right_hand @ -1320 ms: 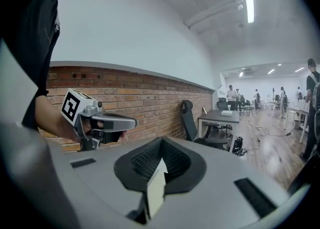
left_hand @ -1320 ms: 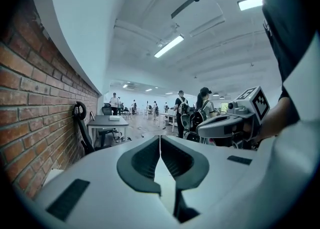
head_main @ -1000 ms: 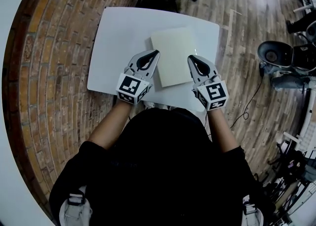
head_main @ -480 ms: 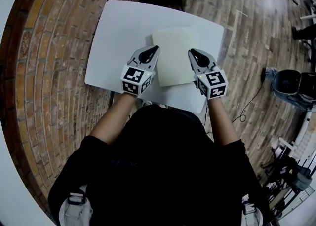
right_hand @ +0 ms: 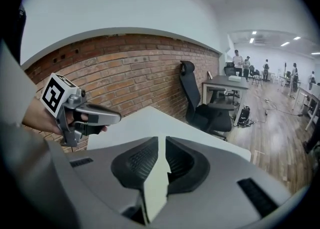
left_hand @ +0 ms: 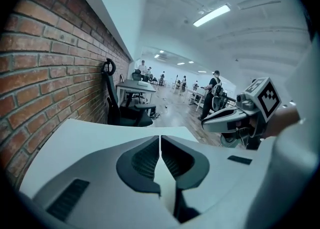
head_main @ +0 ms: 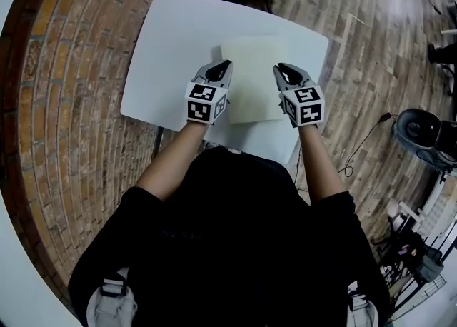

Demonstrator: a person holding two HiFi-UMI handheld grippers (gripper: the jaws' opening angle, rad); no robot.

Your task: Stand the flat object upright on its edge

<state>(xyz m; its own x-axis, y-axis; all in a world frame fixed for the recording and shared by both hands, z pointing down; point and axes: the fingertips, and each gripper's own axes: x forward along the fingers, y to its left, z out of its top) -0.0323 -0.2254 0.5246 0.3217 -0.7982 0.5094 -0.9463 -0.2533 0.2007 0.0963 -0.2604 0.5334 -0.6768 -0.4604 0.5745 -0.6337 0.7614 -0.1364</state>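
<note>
The pale square board [head_main: 253, 79] lies flat on the white table [head_main: 171, 47], toward the side nearest you and a little right of the middle, with no edge past the table's rim. It looks thin, stiff and light, more a rigid sheet than anything that would droop, and its face looks smooth. On an equally smooth tabletop, expect it to skate away rather than tip if you push it sideways. It sits flush, so there is no gap to slip a jaw under.

The best places to take hold are probably its two side edges, opposite each other. Trap it between both tools so it cannot slide, then lever one edge up. Once it is on its edge the footing will be very narrow, so keep both sides steadied and let go gently.

Your left tool [head_main: 227, 65] sits just at the board's left edge with its jaws pressed together and nothing between them. Your right tool [head_main: 277, 68] is at the right edge. Its jaws have just been opening and now stand a narrow slit apart, pinching nothing, with only the pale surface below showing through the gap. That slit will likely need widening to take the board's thickness.
</note>
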